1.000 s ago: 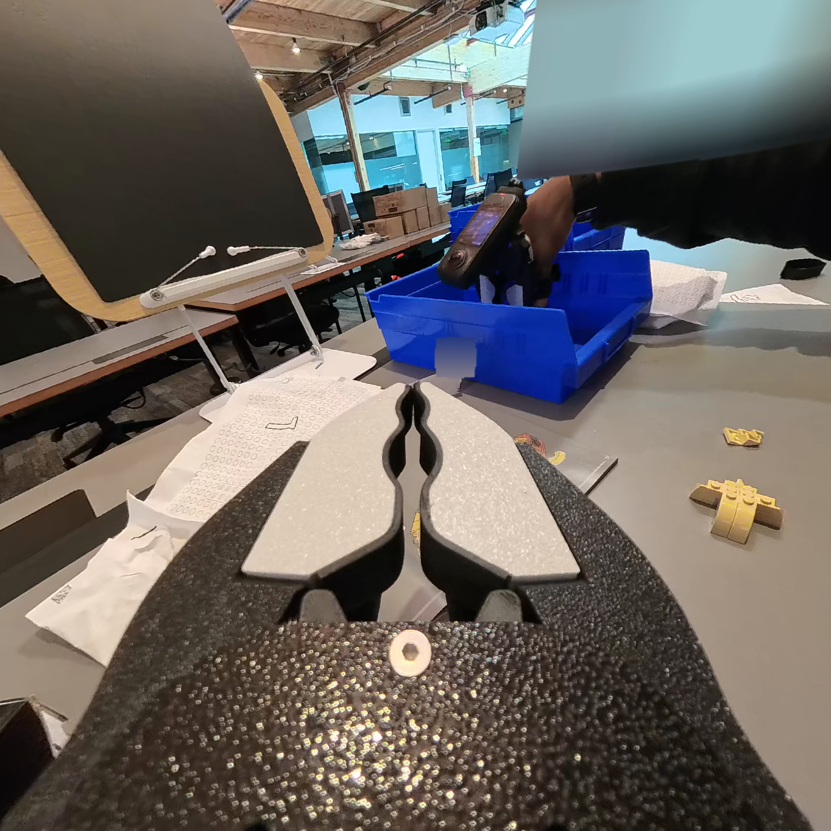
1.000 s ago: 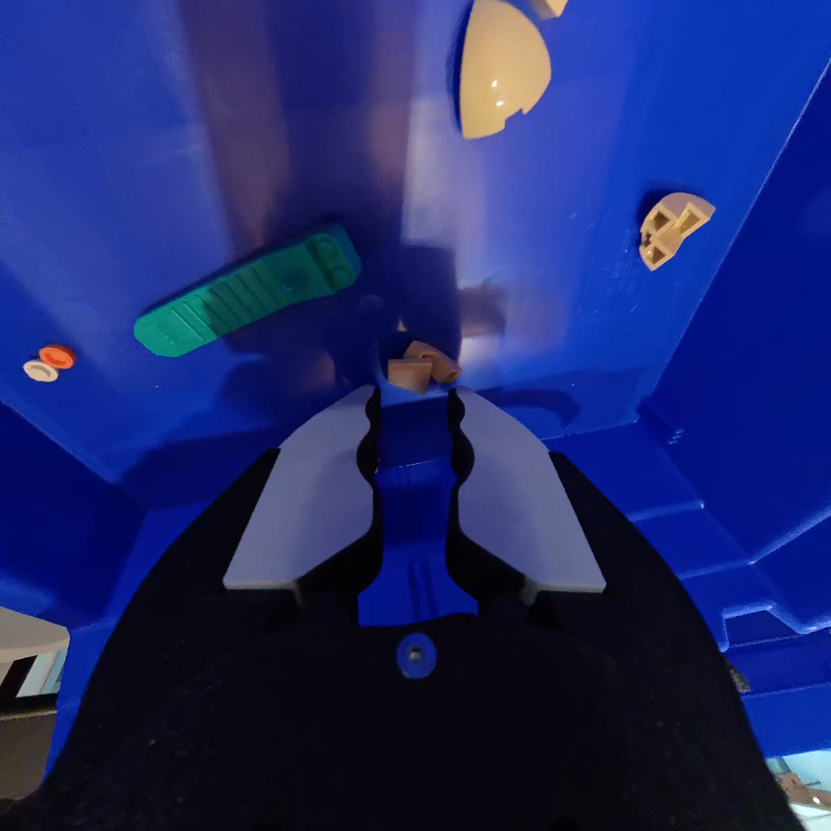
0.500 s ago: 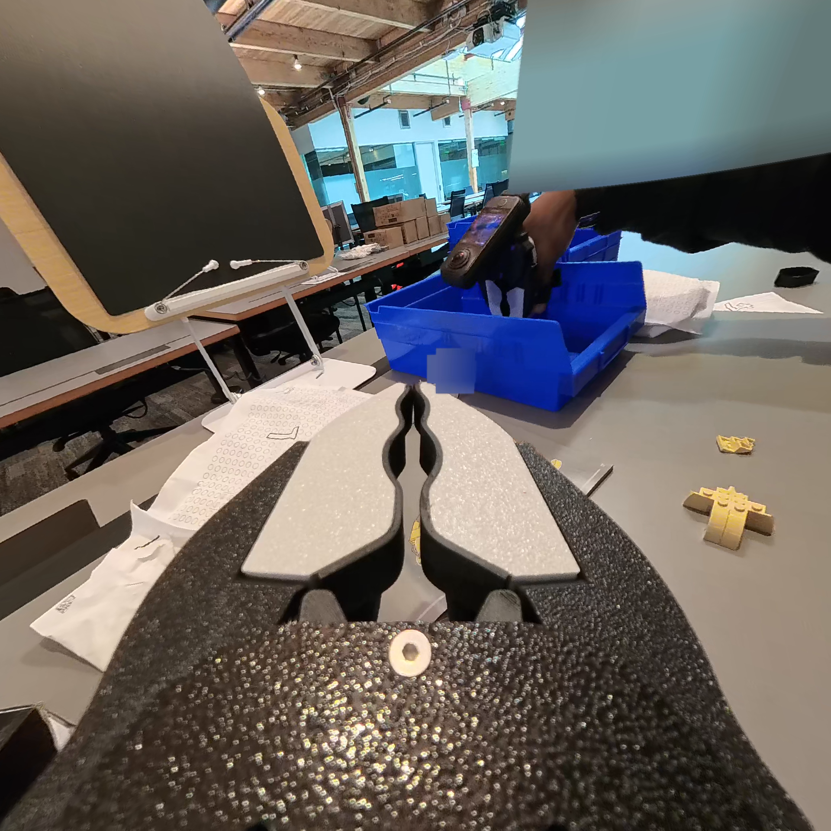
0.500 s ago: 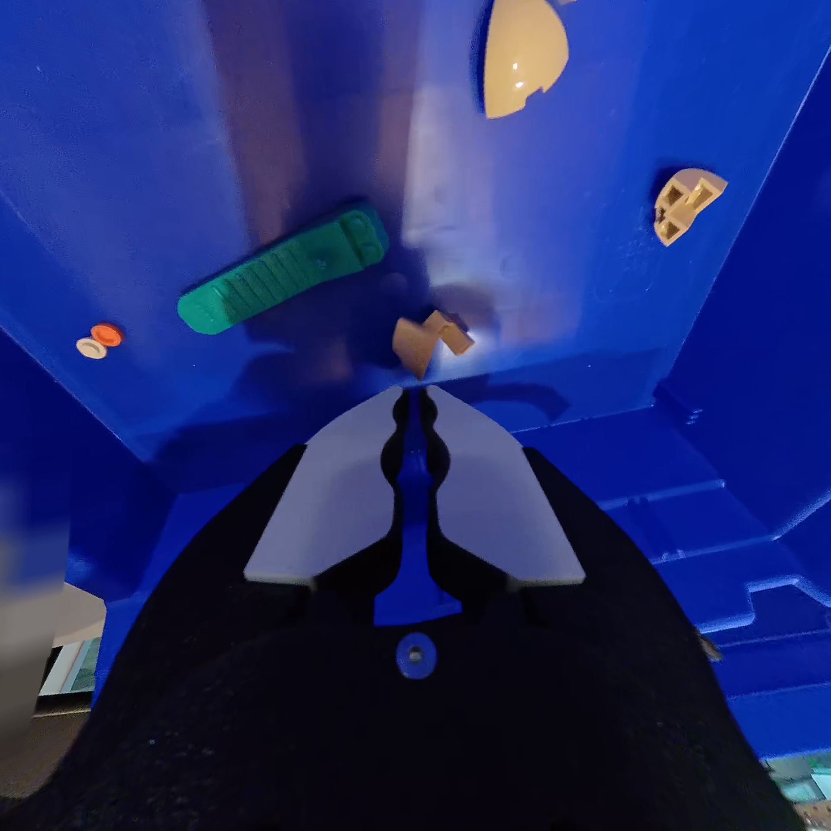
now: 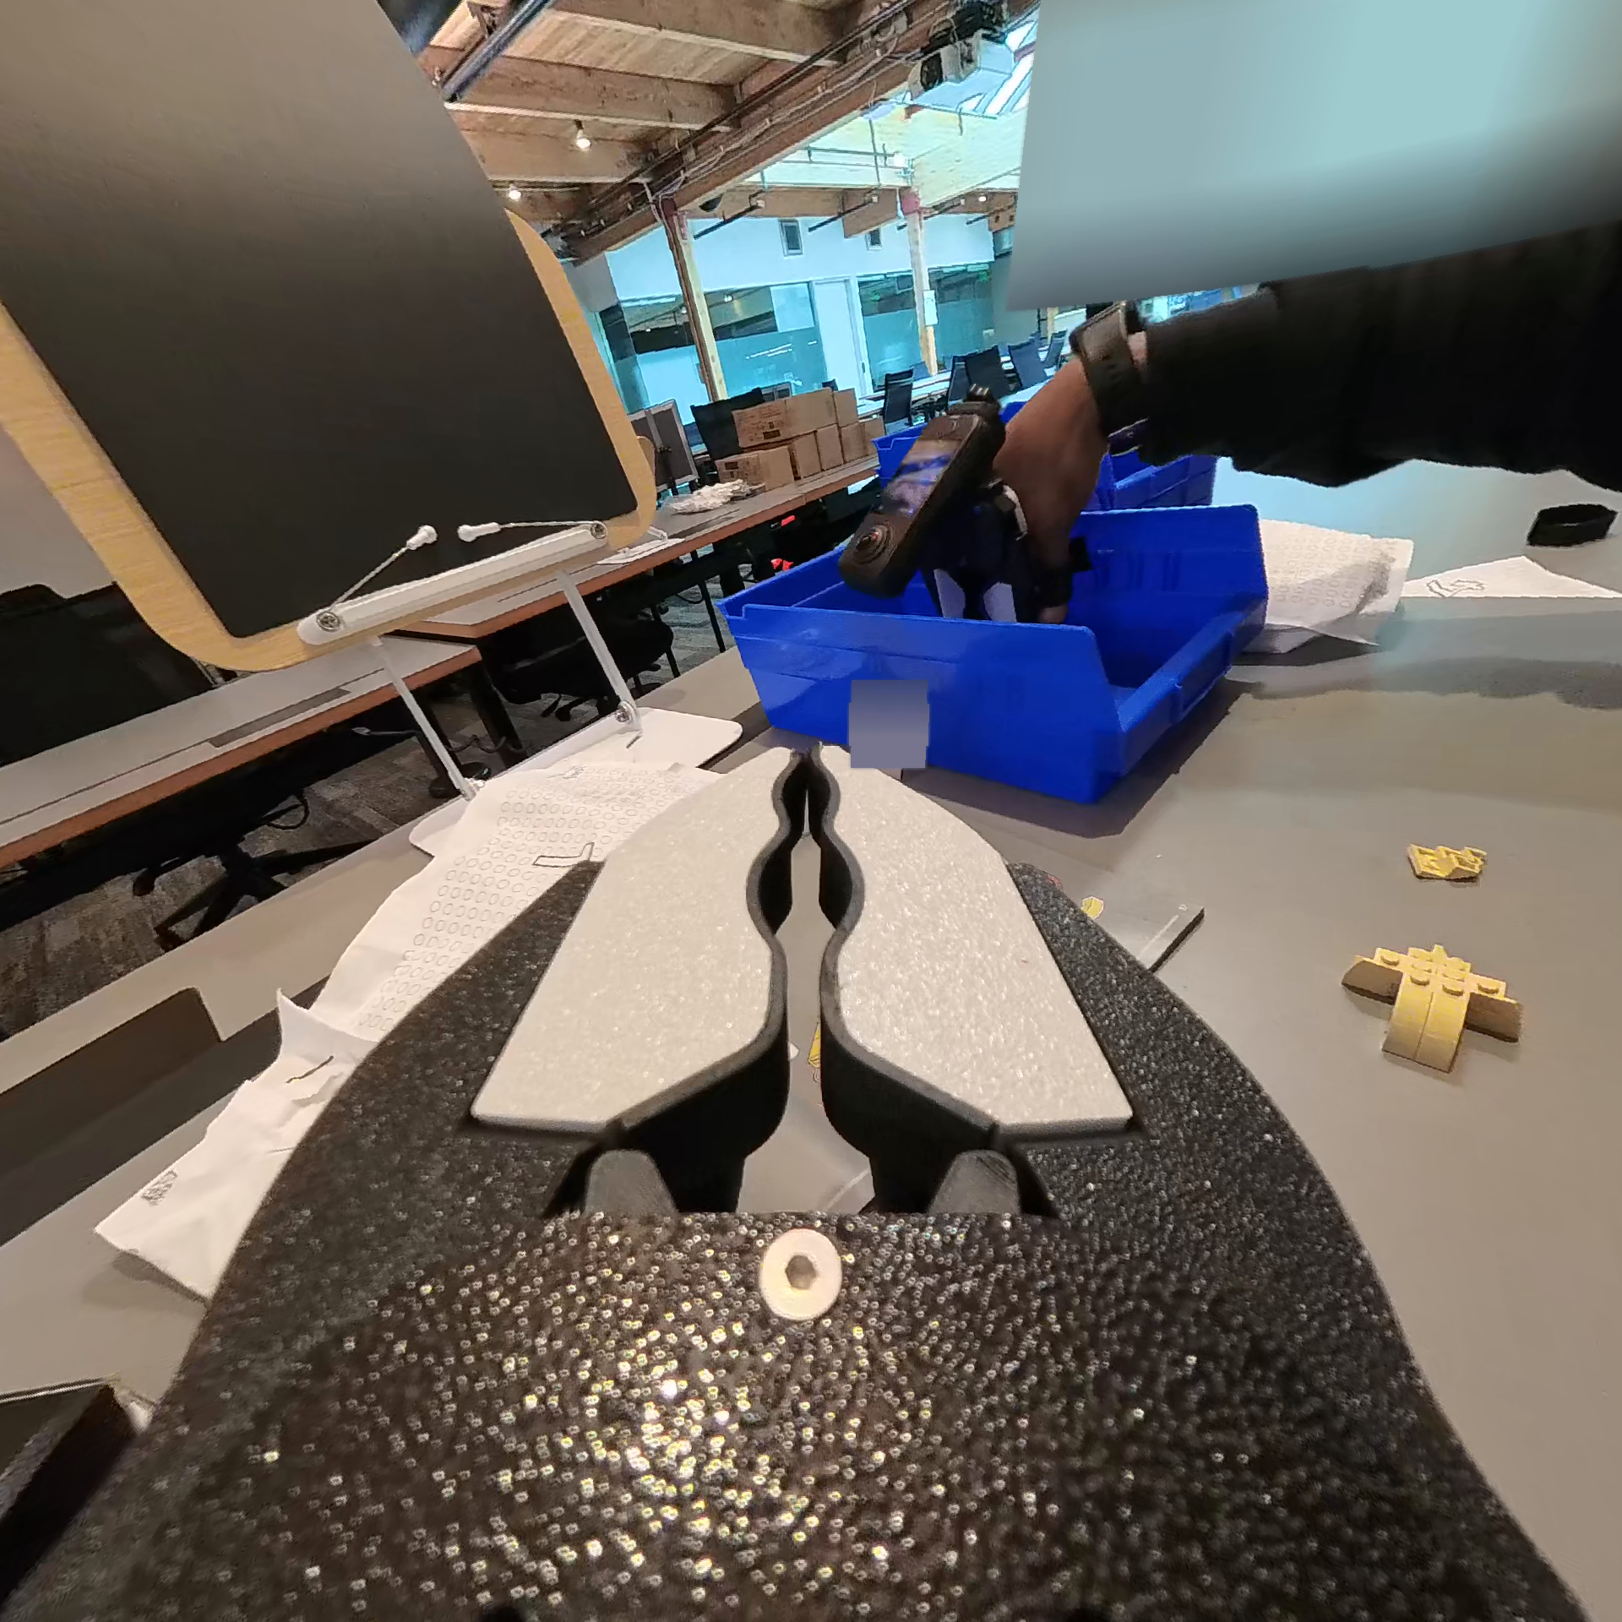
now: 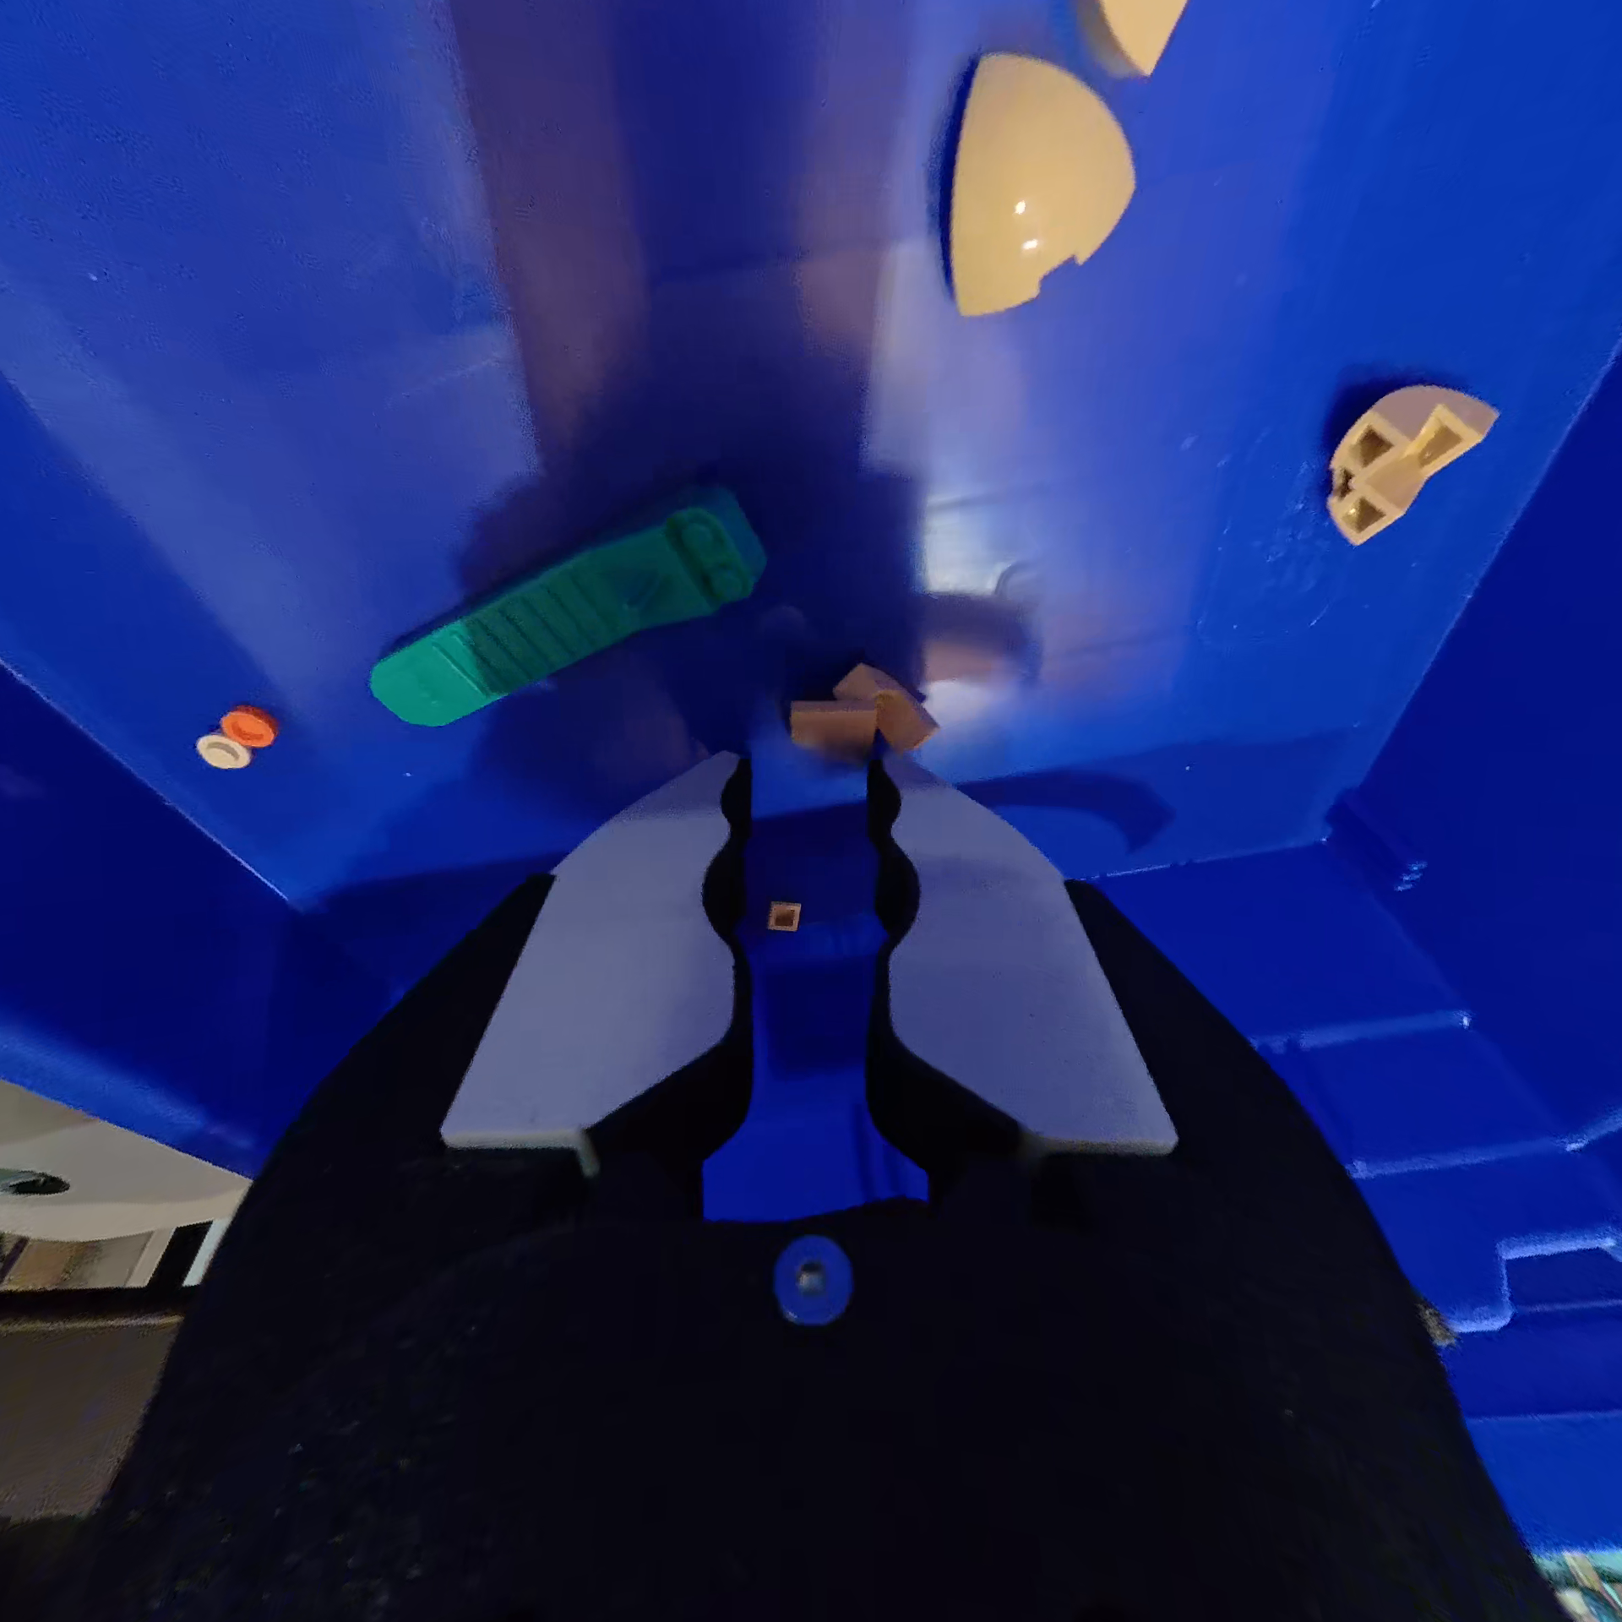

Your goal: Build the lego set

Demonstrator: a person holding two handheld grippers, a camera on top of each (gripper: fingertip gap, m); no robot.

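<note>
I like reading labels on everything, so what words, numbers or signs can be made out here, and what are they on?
None can be given as readable text.
White paper sheets on the grey table: rows of printed circles and marks, too small to read.
Blue plastic bin: its label is blurred over.
Brown cardboard boxes: markings too small.

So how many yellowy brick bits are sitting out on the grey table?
2: a small crumpled-looking bit nearer the blue bin, and a bigger cross-shaped one closer in. The claw may hide more.
</note>
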